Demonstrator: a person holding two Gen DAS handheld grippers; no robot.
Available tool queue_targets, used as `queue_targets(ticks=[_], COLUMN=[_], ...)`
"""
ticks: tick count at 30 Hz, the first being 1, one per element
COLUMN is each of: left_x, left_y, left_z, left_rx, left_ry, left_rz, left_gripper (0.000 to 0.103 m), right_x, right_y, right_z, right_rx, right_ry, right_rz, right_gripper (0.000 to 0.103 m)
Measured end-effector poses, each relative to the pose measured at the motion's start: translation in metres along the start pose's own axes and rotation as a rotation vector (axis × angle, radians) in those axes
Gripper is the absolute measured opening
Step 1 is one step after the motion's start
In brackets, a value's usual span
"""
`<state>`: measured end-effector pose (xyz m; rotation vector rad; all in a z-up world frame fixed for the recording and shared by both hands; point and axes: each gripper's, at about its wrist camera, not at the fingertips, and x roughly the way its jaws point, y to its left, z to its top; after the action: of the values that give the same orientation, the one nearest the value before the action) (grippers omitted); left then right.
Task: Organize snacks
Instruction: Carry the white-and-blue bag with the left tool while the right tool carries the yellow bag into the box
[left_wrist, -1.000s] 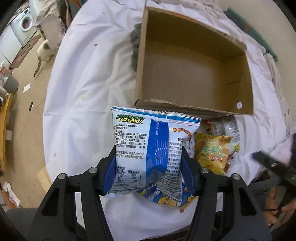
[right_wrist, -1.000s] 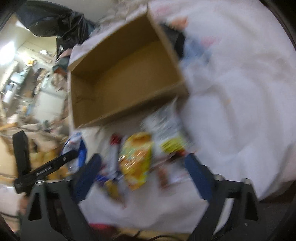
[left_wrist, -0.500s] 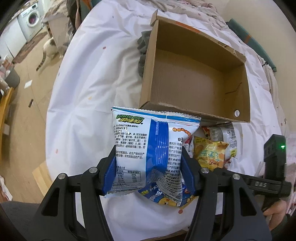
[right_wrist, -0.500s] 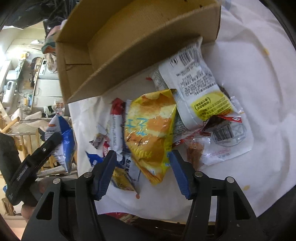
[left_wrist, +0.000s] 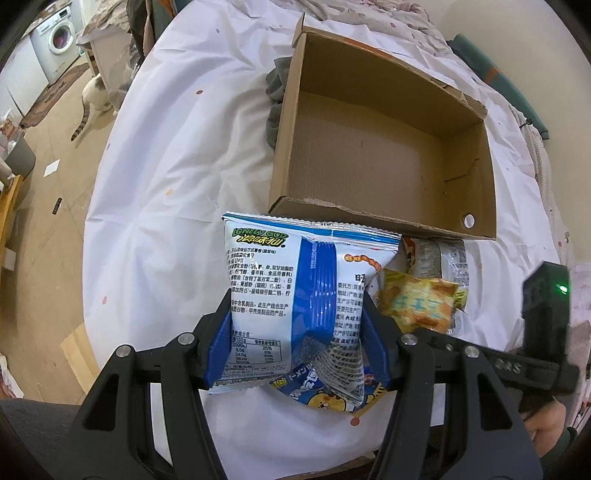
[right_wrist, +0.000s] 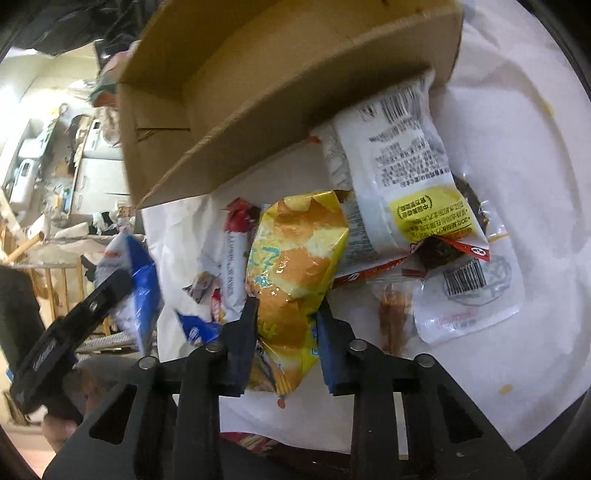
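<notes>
My left gripper (left_wrist: 295, 306) is shut on a blue-and-white snack bag (left_wrist: 280, 288), held upright just in front of the open, empty cardboard box (left_wrist: 369, 155). My right gripper (right_wrist: 288, 314) sits low over the snack pile, its jaws closing with both blue pads pressing the lower part of a yellow snack bag (right_wrist: 295, 258). That yellow bag (left_wrist: 417, 299) also shows to the right in the left wrist view. Beside it lie a white packet with a yellow label (right_wrist: 406, 166), a clear barcoded wrapper (right_wrist: 465, 295) and a red-and-white stick pack (right_wrist: 232, 258). The box's near wall (right_wrist: 295, 74) rises behind the pile.
A white cloth (left_wrist: 166, 184) covers the round table, whose edge curves close on the left and front. A grey rag (left_wrist: 277, 96) lies against the box's left side. On the floor at left are a cat (left_wrist: 92, 99) and a washing machine (left_wrist: 59, 37).
The right gripper came down and closer to the snack pile, and its wide jaws closed in on the yellow bag. The left gripper kept its hold on the blue-and-white bag, hardly moving.
</notes>
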<state>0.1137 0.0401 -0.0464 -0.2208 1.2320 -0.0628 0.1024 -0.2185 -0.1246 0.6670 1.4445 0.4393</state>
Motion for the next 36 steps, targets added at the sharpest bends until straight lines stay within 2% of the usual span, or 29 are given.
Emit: queue_targets(ticks=[8, 14, 20, 30, 36], left_x=[-0.008, -0.017, -0.041, -0.042, -0.030], left_y=[-0.001, -0.008, -0.023, -0.053, -0.066], left_z=[-0.003, 0.002, 0.020, 0.057, 0.083], left_rx=[0.007, 0.049, 0.081, 0.126, 0.131], left_ry=[-0.033, -0.071, -0.181, -0.204, -0.218], left_rz=[0.024, 0.032, 0.074, 0.071, 0.083], left_gripper=[0.058, 0.058, 0.058, 0.058, 0.058], right_x=[-0.033, -0.067, -0.091, -0.110, -0.106], right_y=[0.016, 0.025, 0.032, 0.057, 0.053], right_z=[-0.017, -0.016, 0.005, 0.049, 0.083], right_rx=[-0.054, -0.107, -0.147, -0.200, -0.197], right_ry=[-0.060, -0.170, -0.232, -0.300, -0.312], right_rz=[0.106, 0.151, 0.147, 0.132, 0.113], right_gripper=[0.024, 0.024, 0.024, 0.024, 0.024])
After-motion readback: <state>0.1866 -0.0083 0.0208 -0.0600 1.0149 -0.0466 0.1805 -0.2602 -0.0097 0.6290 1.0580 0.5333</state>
